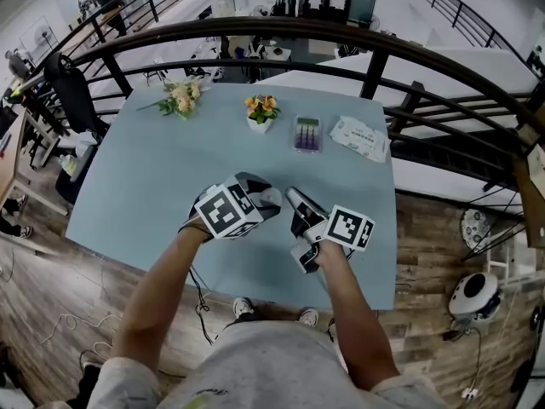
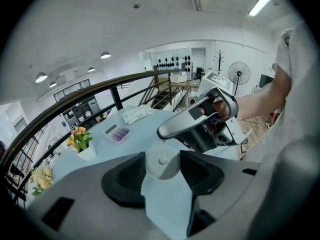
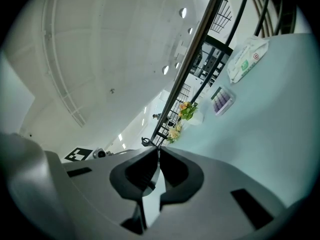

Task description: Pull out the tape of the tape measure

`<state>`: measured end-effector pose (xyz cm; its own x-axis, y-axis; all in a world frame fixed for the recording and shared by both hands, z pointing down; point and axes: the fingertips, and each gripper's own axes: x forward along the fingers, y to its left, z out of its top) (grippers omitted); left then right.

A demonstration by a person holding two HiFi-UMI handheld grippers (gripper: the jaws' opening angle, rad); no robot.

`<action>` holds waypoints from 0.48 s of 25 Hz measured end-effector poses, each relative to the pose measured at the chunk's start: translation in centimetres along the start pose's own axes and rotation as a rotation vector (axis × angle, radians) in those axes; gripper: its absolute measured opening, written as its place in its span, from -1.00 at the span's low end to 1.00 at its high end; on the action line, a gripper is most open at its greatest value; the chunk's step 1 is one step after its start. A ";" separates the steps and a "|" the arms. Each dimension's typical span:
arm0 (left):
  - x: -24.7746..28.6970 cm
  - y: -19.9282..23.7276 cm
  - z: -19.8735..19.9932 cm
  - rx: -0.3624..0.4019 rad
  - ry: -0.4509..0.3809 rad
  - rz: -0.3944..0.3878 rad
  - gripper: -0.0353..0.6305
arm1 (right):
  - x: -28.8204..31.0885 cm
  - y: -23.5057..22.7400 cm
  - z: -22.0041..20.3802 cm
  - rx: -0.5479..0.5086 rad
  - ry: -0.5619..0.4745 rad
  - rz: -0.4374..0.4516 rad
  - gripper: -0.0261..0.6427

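A small round white tape measure [image 2: 161, 165] sits between the dark pads of my left gripper [image 2: 164, 176], which is shut on its case just above the light blue table [image 1: 153, 186]. In the head view the left gripper [image 1: 266, 196] is at centre with the white case [image 1: 271, 199] at its tips. My right gripper [image 1: 292, 194] comes in from the right, roughly level. Its silver fingers [image 2: 172, 126] meet at the case's upper rim, where a tiny tab of tape shows. In the right gripper view the right gripper [image 3: 157, 151] is shut, tips touching, with only a thin sliver between them.
Toward the table's far edge stand a white pot of orange flowers [image 1: 261, 111], a loose flower bunch [image 1: 180, 97], a purple box [image 1: 306, 133] and a pack of wipes [image 1: 359, 137]. A dark curved railing [image 1: 375, 66] runs behind the table. Wooden floor lies below the near edge.
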<state>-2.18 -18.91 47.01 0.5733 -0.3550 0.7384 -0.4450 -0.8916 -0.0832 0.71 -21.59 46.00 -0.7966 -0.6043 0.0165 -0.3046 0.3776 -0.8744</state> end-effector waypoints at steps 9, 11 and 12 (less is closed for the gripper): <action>-0.4 -0.3 0.6 0.028 -0.012 -0.014 -0.25 | -0.8 0.3 0.4 -0.009 -0.023 0.004 -0.87; -0.3 -0.4 0.7 0.029 -0.015 -0.020 -0.25 | -1.0 0.2 0.5 -0.012 -0.025 0.001 -0.87; -0.3 -0.4 0.8 0.030 -0.016 -0.022 -0.25 | -1.0 0.2 0.5 -0.015 -0.027 -0.002 -0.87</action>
<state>-1.60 -18.64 46.34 0.5935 -0.3394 0.7298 -0.4117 -0.9071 -0.0870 1.73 -21.21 45.53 -0.7818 -0.6235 0.0051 -0.3143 0.3869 -0.8669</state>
